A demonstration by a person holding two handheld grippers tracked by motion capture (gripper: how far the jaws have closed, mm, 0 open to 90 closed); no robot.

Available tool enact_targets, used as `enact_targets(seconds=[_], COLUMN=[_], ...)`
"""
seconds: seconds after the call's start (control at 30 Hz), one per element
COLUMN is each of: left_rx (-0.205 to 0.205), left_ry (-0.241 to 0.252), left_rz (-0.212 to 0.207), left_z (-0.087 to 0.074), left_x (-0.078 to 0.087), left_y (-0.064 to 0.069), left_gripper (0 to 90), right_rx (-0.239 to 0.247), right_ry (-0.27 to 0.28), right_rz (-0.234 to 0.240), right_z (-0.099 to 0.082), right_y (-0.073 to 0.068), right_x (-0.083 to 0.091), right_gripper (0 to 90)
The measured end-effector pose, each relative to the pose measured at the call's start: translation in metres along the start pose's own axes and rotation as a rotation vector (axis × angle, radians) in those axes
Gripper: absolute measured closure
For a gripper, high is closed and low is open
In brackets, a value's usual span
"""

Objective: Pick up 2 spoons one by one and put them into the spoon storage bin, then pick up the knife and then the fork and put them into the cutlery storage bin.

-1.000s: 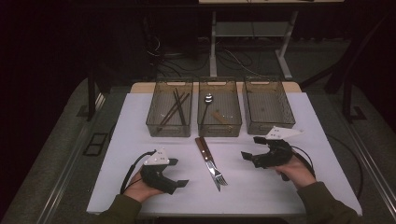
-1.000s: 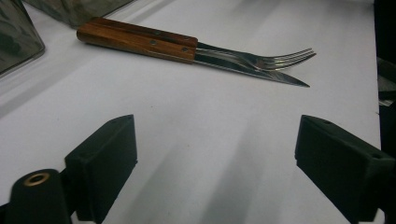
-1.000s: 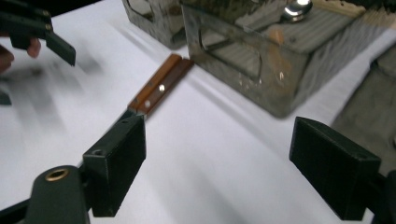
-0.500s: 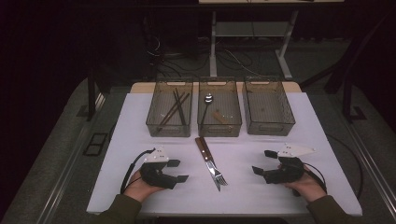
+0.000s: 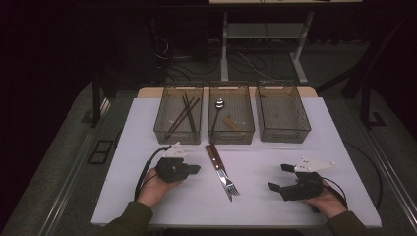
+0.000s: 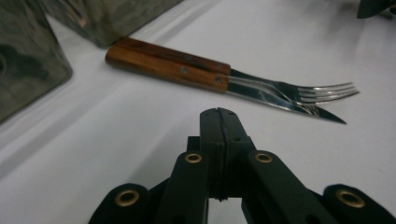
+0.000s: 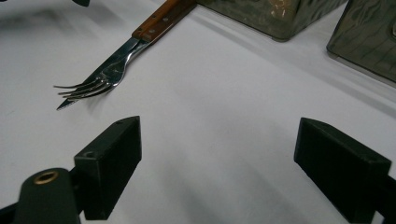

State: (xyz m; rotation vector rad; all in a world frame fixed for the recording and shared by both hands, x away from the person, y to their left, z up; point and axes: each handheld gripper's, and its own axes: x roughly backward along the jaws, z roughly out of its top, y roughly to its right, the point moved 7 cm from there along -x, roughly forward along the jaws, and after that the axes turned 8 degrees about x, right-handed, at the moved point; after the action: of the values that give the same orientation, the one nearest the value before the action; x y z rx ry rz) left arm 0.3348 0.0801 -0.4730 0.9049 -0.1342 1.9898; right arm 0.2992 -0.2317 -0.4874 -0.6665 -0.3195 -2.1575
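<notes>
A fork and a knife (image 5: pixel 222 171) with wooden handles lie side by side at the table's middle, tips toward the front edge. My left gripper (image 5: pixel 195 169) rests just left of them. Its jaws have just been closing and now meet with nothing between them. In the left gripper view the shut jaws (image 6: pixel 219 112) point at the knife (image 6: pixel 187 70) and fork (image 6: pixel 322 91), a short way off. My right gripper (image 5: pixel 278 177) sits to the right of the cutlery, open and empty. The right gripper view shows its gripper (image 7: pixel 217 123) open over bare table, the fork (image 7: pixel 98 81) ahead at left.
Three clear bins stand in a row behind the cutlery. The left bin (image 5: pixel 162 129) holds dark chopsticks, the middle bin (image 5: pixel 231 135) a spoon, and the right bin (image 5: pixel 285 133) looks empty. White table (image 5: pixel 255 157) lies between the bins and my hands.
The left gripper's jaws went from wide open to shut, and that hand shifted a little toward the cutlery. The right gripper sank and came nearer the front edge, still open.
</notes>
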Motion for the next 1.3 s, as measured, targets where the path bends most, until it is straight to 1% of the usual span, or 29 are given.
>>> enact_targets(seconds=[0.13,0.4,0.5,0.53,0.57,0.63,0.7,0.77,0.87,0.9,0.97,1.07,1.13,1.17,1.2,1.23,1.27,1.3], left_rx=[-0.019,-0.031,-0.034,-0.042,-0.035,-0.046,-0.047,-0.054,-0.054,-0.063,-0.060,-0.069,-0.070,-0.081,-0.082,-0.070,-0.086,-0.082], left_ry=[-0.006,0.001,-0.004,-0.010,-0.010,-0.021,-0.032,-0.043,-0.053,-0.063,-0.074,-0.091,-0.101,-0.107,-0.109,-0.106,-0.110,-0.112], left_rz=[0.004,0.008,0.020,0.031,0.034,0.046,0.054,0.071,0.089,0.097,0.112,0.122,0.131,0.131,0.131,0.131,0.132,0.132], left_z=[0.010,0.037,0.046,0.049,0.051,0.056,0.059,0.062,0.065,0.066,0.066,0.064,0.062,0.062,0.062,0.062,0.062,0.062], left_x=[-0.011,-0.034,-0.045,-0.049,-0.053,-0.060,-0.067,-0.073,-0.081,-0.083,-0.088,-0.094,-0.095,-0.095,-0.095,-0.095,-0.095,-0.095], left_y=[0.000,-0.003,-0.007,-0.009,-0.010,-0.013,-0.016,-0.019,-0.022,-0.024,-0.026,-0.028,-0.029,-0.031,-0.031,-0.030,-0.031,-0.031], left_gripper=[89.7,89.7,89.8,89.8,89.8,89.8,89.8,89.8,89.8,89.8,89.8,89.8,89.8,89.8,89.8,89.8,89.9,89.9], right_rx=[-0.007,-0.007,-0.004,-0.005,-0.004,-0.004,-0.004,0.003,0.000,0.001,0.002,-0.002,-0.002,-0.003,-0.002,-0.002,-0.002,-0.002], right_ry=[-0.003,-0.004,-0.005,-0.007,-0.007,-0.008,-0.008,-0.012,-0.011,-0.008,-0.008,-0.015,-0.015,-0.015,-0.015,-0.014,-0.015,-0.015], right_rz=[-0.002,0.001,0.002,0.004,0.004,0.002,0.003,0.007,0.008,0.008,0.009,0.011,0.013,0.013,0.013,0.013,0.013,0.013], right_z=[0.000,-0.001,0.000,0.000,0.000,0.000,0.000,0.000,0.000,0.001,0.001,0.000,0.000,0.000,0.001,0.000,0.000,0.000], right_y=[0.001,0.000,0.001,0.001,0.001,0.000,0.000,0.000,-0.001,-0.001,-0.001,-0.001,-0.002,-0.002,-0.002,-0.002,-0.002,-0.002], right_x=[0.000,-0.001,-0.002,-0.002,-0.003,-0.003,-0.003,-0.004,-0.003,-0.003,-0.003,-0.004,-0.004,-0.004,-0.004,-0.004,-0.004,-0.004], right_gripper=[14.9,14.9,14.9,14.9,14.9,14.9,14.9,14.9,14.9,14.9,14.9,14.9,14.9,14.9,14.9,14.9,14.9,14.9])
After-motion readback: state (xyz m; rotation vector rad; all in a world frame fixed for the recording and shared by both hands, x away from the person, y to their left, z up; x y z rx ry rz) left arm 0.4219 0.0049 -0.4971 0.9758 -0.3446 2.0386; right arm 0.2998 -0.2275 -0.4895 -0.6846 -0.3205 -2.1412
